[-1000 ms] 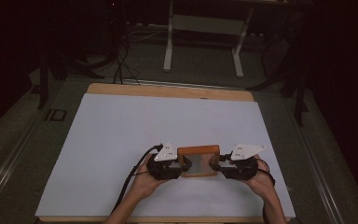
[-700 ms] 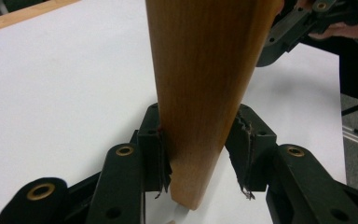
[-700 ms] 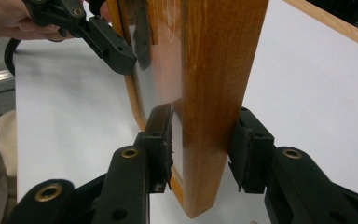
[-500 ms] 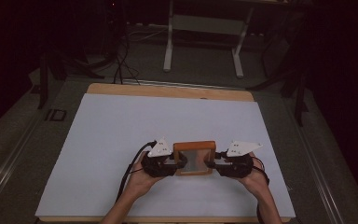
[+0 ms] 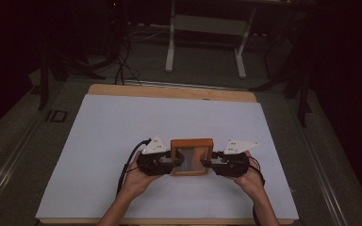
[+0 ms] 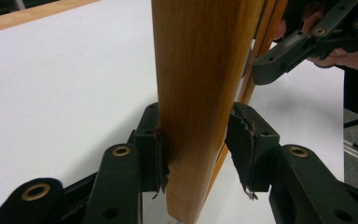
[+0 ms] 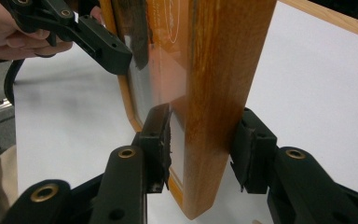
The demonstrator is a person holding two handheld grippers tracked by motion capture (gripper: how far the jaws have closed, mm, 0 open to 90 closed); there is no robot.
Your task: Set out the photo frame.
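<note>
**Picture frame: stiff in the wood, fragile in the glass**

Picture frame [image 5: 192, 157] stands on edge on the white surface [image 5: 122, 127], between the two tools. The left hand-held gripper [image 5: 168, 162] is clamped across its left side rail, and the right hand-held gripper [image 5: 207, 164] across its right side rail.

In the left gripper view, both pads sit on the wooden rail. The right-hand pad looks only lightly pressed.

In the right gripper view, one pad [image 7: 161, 140] bears on the glazed front near the rim and the other on the wooden back.

The frame is probably light and rigid. The varnished wood and the glass both look slick, so worn pads could slide. Hold is best taken on the wooden rails at mid-height, opposite each other, squeezing gently and keeping off the pane.
</note>
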